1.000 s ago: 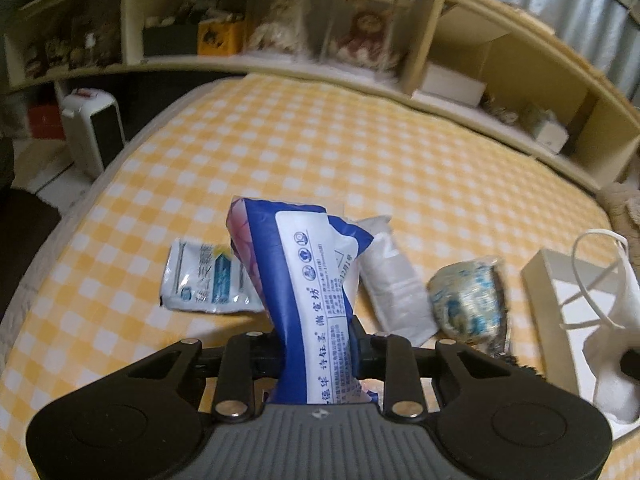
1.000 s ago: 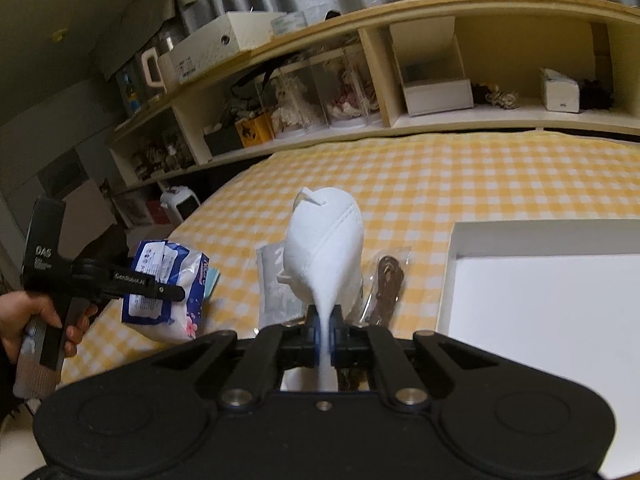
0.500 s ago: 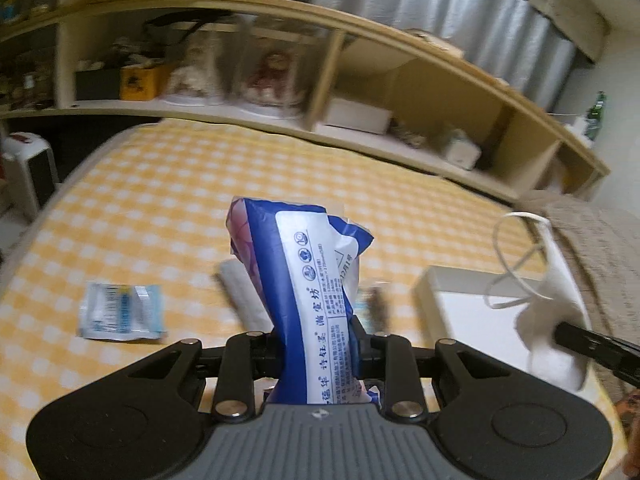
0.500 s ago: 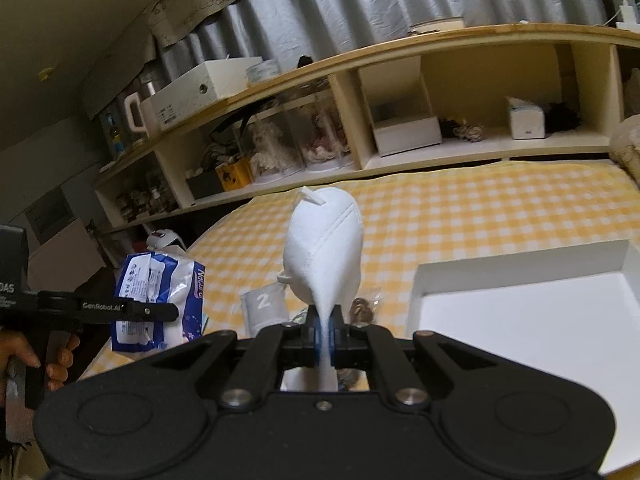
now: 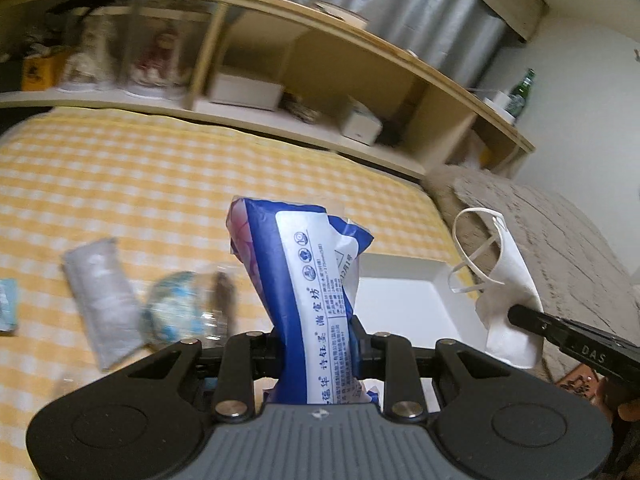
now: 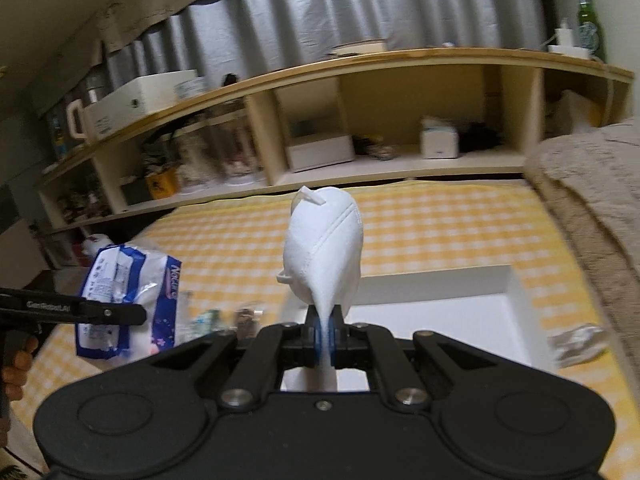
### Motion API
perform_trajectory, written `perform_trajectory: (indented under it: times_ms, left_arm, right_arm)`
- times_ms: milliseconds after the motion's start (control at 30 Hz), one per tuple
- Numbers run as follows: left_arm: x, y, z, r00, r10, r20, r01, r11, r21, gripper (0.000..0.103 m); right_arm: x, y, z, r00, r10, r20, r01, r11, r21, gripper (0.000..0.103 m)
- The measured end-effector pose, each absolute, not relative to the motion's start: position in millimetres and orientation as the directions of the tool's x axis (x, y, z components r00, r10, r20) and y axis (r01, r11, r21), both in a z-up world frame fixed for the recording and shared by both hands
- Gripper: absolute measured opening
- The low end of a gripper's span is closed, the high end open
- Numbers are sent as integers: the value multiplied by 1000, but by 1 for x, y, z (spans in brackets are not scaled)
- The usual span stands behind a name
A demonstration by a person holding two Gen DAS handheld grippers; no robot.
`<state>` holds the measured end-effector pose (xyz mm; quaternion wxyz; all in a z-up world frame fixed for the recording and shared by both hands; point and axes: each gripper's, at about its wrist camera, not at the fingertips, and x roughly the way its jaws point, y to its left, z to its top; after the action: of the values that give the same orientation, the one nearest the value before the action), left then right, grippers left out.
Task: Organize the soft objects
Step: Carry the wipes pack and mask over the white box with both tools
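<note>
My left gripper (image 5: 316,340) is shut on a blue and white tissue pack (image 5: 312,280) and holds it up above the yellow checked bed; the pack also shows in the right wrist view (image 6: 128,300). My right gripper (image 6: 326,330) is shut on a white face mask (image 6: 324,252), held upright above the near edge of a white tray (image 6: 440,304). In the left wrist view the mask (image 5: 508,288) hangs at the right, beside the tray (image 5: 400,300).
A grey sachet (image 5: 100,292), a blue patterned packet (image 5: 176,312) and a clear bag with a dark item (image 5: 224,300) lie on the bed left of the tray. A beige blanket (image 6: 592,208) lies at the right. Wooden shelves (image 6: 360,120) run behind the bed.
Both grippers have swung right with their loads. The tray has come closer to centre in both views, and the loose packets have slid to the left.
</note>
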<state>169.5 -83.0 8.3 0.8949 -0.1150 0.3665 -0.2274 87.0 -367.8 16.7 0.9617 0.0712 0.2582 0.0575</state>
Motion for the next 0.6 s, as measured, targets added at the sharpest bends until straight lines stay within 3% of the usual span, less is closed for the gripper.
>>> perform_trajectory:
  times_ms: [367,600]
  left_arm:
    - [182,-163,-39,503,-611,-612,367,792,-488,30]
    - [187,-186,-78,469,-572,-673,372,819,-437,30]
  right_arm:
    - [71,-442,0,837,-1,-548,69,992,104,5]
    - [76,-464,-17,795,-48,-605,103,993,57,5]
